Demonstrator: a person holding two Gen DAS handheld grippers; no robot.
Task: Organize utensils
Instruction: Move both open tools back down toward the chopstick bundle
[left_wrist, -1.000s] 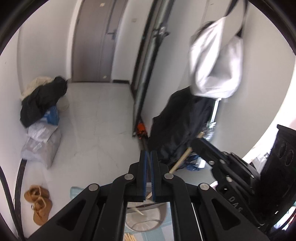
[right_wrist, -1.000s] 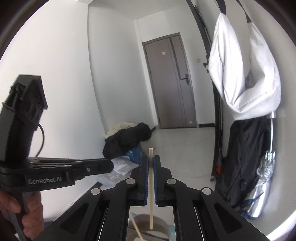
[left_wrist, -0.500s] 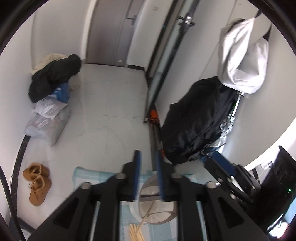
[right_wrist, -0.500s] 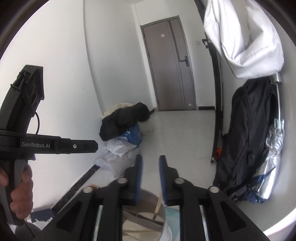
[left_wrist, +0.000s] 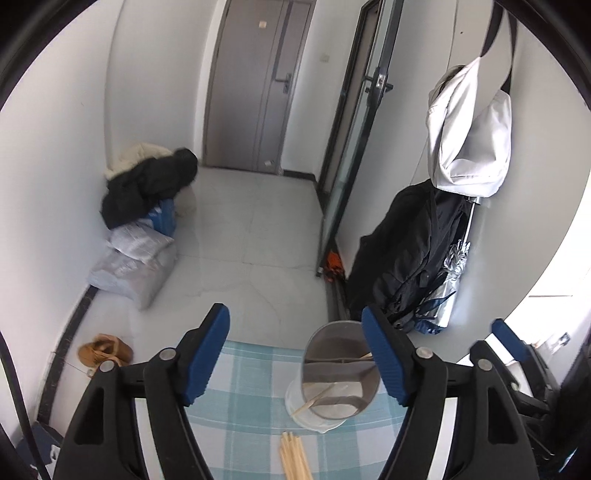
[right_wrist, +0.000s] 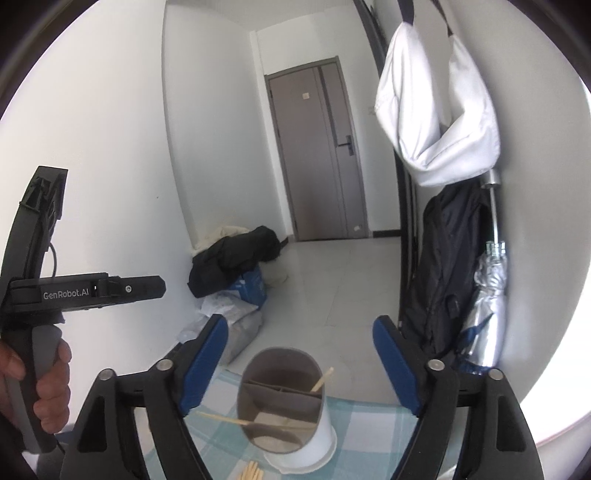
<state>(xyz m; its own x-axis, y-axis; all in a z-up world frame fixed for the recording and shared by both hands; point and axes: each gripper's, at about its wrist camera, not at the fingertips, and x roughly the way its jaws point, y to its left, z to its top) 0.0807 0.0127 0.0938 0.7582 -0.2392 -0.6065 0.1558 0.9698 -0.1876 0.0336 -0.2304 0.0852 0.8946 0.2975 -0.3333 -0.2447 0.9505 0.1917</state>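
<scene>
A grey divided utensil holder (left_wrist: 338, 373) on a white base stands on a blue checked cloth (left_wrist: 255, 398). It also shows in the right wrist view (right_wrist: 282, 400). Two wooden chopsticks (right_wrist: 321, 380) stand in it, in different compartments. A bundle of loose chopsticks (left_wrist: 293, 456) lies on the cloth in front of the holder. My left gripper (left_wrist: 295, 356) is open and empty, above the cloth to the holder's left. My right gripper (right_wrist: 299, 363) is open and empty, just above the holder. The left gripper's body (right_wrist: 85, 291) shows at the left of the right wrist view.
The table edge faces a tiled floor (left_wrist: 240, 258). A pile of clothes and bags (left_wrist: 144, 221) lies at the left wall. A black coat (left_wrist: 406, 254) and a white bag (left_wrist: 469, 136) hang at the right. Slippers (left_wrist: 103, 352) lie on the floor.
Both grippers were shut and have opened wide. The right gripper let go of its chopstick, which now stands in the holder. Both views have tilted down toward the table.
</scene>
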